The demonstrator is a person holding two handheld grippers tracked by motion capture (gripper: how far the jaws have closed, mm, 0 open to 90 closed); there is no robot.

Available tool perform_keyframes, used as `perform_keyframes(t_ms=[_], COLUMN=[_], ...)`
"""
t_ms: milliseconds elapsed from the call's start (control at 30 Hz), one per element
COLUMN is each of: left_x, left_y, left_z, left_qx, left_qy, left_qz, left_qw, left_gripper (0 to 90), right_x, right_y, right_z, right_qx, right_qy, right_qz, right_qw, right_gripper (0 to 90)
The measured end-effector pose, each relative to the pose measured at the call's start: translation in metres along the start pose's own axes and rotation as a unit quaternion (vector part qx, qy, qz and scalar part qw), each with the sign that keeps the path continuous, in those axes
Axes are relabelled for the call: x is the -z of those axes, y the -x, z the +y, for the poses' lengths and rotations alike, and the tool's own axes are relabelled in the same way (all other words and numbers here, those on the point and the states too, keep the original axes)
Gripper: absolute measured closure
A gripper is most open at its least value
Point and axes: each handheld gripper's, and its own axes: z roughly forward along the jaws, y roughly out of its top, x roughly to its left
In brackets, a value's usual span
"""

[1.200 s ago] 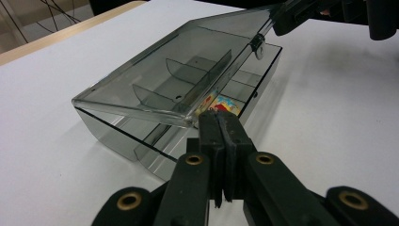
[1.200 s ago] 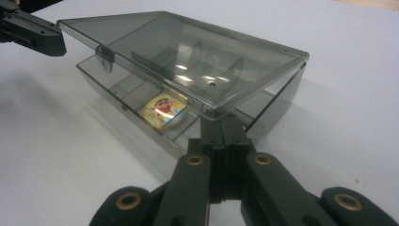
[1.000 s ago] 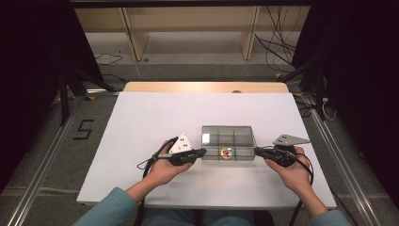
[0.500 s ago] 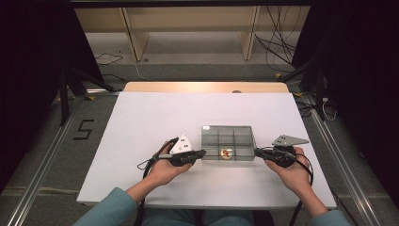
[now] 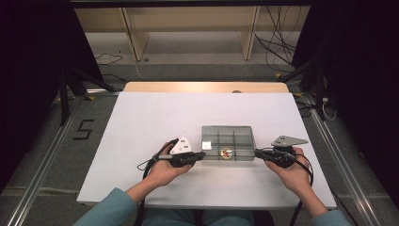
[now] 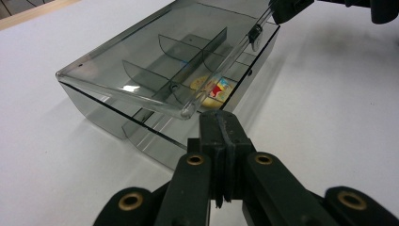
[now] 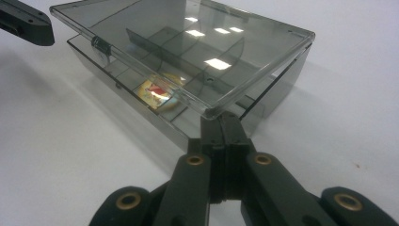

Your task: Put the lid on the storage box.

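A: Left claw (image 6: 221, 120) first?

B: Pinched fully shut, gripping nothing. Used as a wedge instead, tip tucked just under the front rim of the lid (image 6: 141, 66) at one near corner.

A: And the right claw (image 7: 225, 121)?

B: Same story: closed tight on nothing, nosed in beneath the opposite front corner of that lid. Hard to say whether actually pressing on the rim or just below it.

A: Moving outward from there?

B: Smoky see-through box (image 5: 228, 137), split by thin dividers into compartments, sitting on the white desk (image 5: 141, 122) between the two hands, toward the near side. Lid ajar, raised along the front with a clear gap above the base, apparently hinged along the far side.

A: Anything inside?

B: One small round colourful piece (image 6: 214, 89) in a front compartment, roughly midway along. Nothing obvious in the other compartments, though tricky to judge through tinted plastic.

A: So how far along?

B: Early, going by that narrow gap. Done, seemingly: front edge freed and lifted a little. Left, most likely: swinging the lid up and back until fully open, then getting at the piece inside
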Motion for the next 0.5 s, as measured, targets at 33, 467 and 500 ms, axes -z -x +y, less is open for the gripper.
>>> perform_keyframes(t_ms=[33, 467, 500], left_x=[0.0, -0.0003, -0.0003], left_y=[-0.0004, -0.0018, -0.0019], left_z=[-0.0003, -0.0016, -0.0017], left_qx=[0.001, 0.009, 0.01], left_qy=[-0.001, -0.005, -0.006], left_qz=[0.0, -0.002, -0.002], left_qw=[1.0, 0.9999, 0.9999], left_gripper=[89.5, 89.4, 89.5], right_x=[0.0, 0.0003, 0.0], right_y=[0.0, 0.001, 0.0012], right_z=[0.0, -0.001, -0.0013], right_qx=[0.0, 0.002, 0.002], right_qy=[0.0, -0.011, -0.012], right_qz=[0.0, 0.0, 0.001], right_qw=[1.0, 0.9999, 0.9999], right_gripper=[90.0, 90.0, 90.0])
